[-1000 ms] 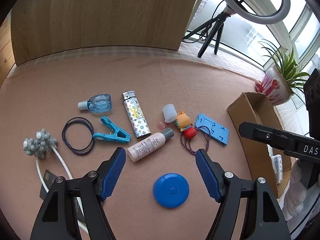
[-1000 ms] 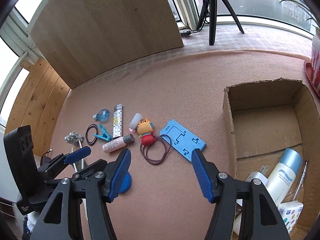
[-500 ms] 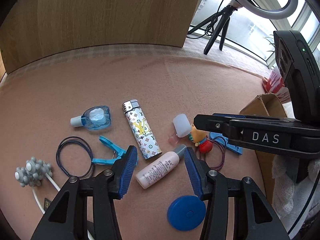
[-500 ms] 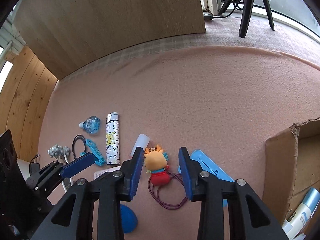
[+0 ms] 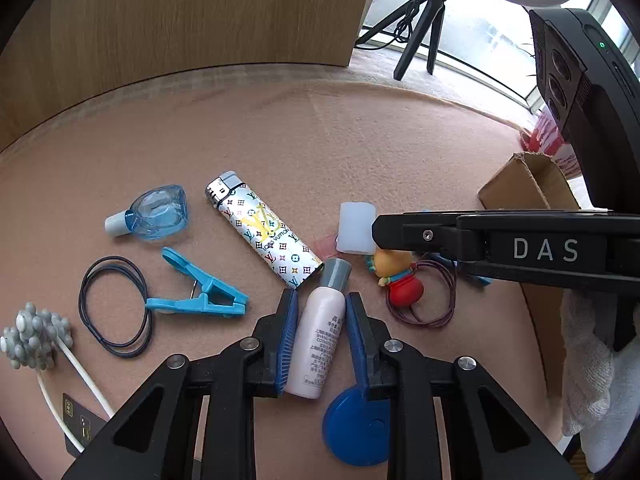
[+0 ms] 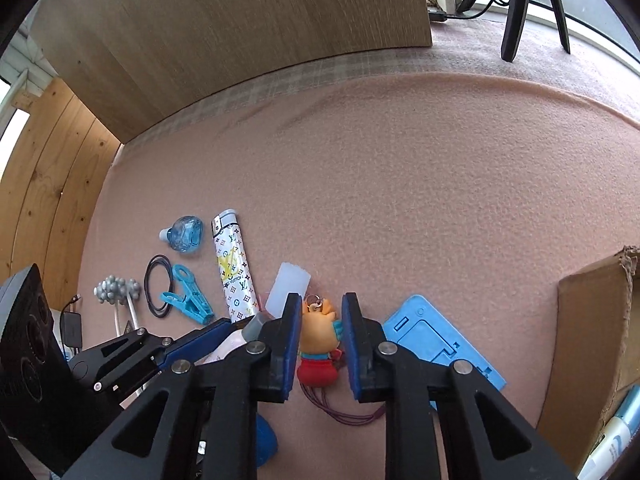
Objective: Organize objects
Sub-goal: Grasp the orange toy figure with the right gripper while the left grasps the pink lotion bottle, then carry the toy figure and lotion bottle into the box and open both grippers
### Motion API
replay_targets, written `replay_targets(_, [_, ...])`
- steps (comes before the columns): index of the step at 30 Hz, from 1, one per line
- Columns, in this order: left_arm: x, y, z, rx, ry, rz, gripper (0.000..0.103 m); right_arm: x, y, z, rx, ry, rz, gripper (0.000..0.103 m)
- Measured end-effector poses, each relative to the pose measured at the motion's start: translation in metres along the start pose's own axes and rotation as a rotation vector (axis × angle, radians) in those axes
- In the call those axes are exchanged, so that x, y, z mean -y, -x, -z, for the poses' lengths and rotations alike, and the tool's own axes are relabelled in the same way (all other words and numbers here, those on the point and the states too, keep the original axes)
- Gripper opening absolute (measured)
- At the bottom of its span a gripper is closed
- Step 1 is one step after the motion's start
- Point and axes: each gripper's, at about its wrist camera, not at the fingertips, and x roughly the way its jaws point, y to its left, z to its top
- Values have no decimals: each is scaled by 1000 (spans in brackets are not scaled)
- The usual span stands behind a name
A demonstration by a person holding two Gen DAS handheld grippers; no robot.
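Two handheld grippers work side by side over a pink mat strewn with small items. At lower centre of the left wrist view, the left gripper (image 5: 322,320) has its blue pads against both sides of a pale pink bottle (image 5: 320,344), which lies flat with its grey cap pointing at a patterned lighter (image 5: 264,236). At lower centre of the right wrist view, the right gripper (image 6: 321,340) brackets an orange toy (image 6: 320,344) with a red base; whether the pads truly pinch it or sit just shy is hard to tell from this angle. The cardboard box (image 6: 588,340), at that frame's right edge, already holds other bottles and looks the likely destination. The risks: the smooth, round bottle could roll or slip from a shallow grip, and the toy's dark cord (image 5: 432,300), looped beside a blue stand (image 6: 440,344), could snag and drag neighbours along when lifted.
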Motion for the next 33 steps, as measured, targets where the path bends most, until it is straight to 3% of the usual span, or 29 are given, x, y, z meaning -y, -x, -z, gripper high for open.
replay_targets(5, [8, 1, 7, 0, -20, -13, 22, 3, 4, 6, -6, -4, -23, 19])
replay_targets(8, [8, 4, 13, -3, -7, -7, 22, -2, 1, 7, -19, 12, -13, 28])
replay_targets(16, [-2, 18, 35, -13, 31, -2, 22, -30, -10, 19, -53, 139, 57, 23])
replay_targets(27, [3, 34, 70, -10, 38, -15, 22, -13, 17, 89, -50, 143, 11, 23])
replay_targets(33, [10, 39, 85, -21, 34, -9, 22, 0, 33, 120, -35, 150, 42, 23])
